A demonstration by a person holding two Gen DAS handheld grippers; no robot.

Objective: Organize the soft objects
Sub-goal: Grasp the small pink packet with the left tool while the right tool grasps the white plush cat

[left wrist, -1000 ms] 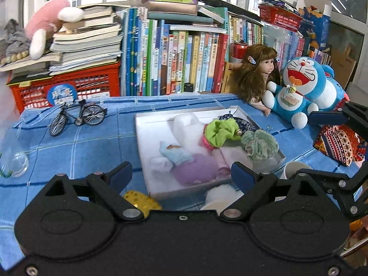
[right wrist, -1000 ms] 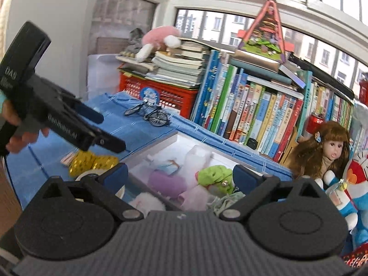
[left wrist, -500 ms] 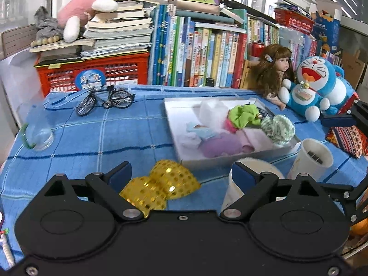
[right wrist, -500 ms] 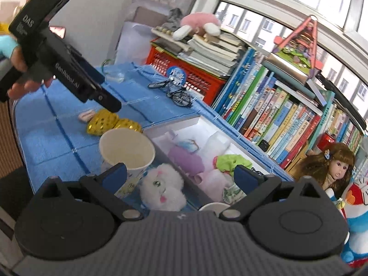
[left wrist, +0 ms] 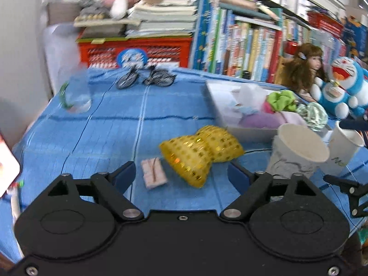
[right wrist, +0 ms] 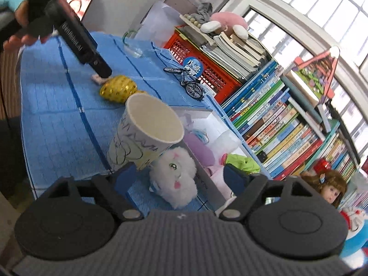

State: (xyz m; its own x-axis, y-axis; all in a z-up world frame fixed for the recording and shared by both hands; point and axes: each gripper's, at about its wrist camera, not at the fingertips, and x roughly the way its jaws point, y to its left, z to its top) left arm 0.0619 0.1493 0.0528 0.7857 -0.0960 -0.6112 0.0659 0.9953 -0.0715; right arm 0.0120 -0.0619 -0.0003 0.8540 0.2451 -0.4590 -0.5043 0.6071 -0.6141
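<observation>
The right gripper (right wrist: 177, 177), jaws wide and closing around the white plush (right wrist: 176, 174) at lower centre, could topple the paper cup (right wrist: 147, 133) (touching it); the left gripper (left wrist: 181, 174), equally wide and narrowing, holds nothing.

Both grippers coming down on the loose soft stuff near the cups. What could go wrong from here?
1. The white plush toy sits against the paper cup; the open right gripper, jaws just narrowing around it, could tip the cup.
2. The gold sequin bow lies beside a small pink pad; the open left gripper may catch both.
</observation>
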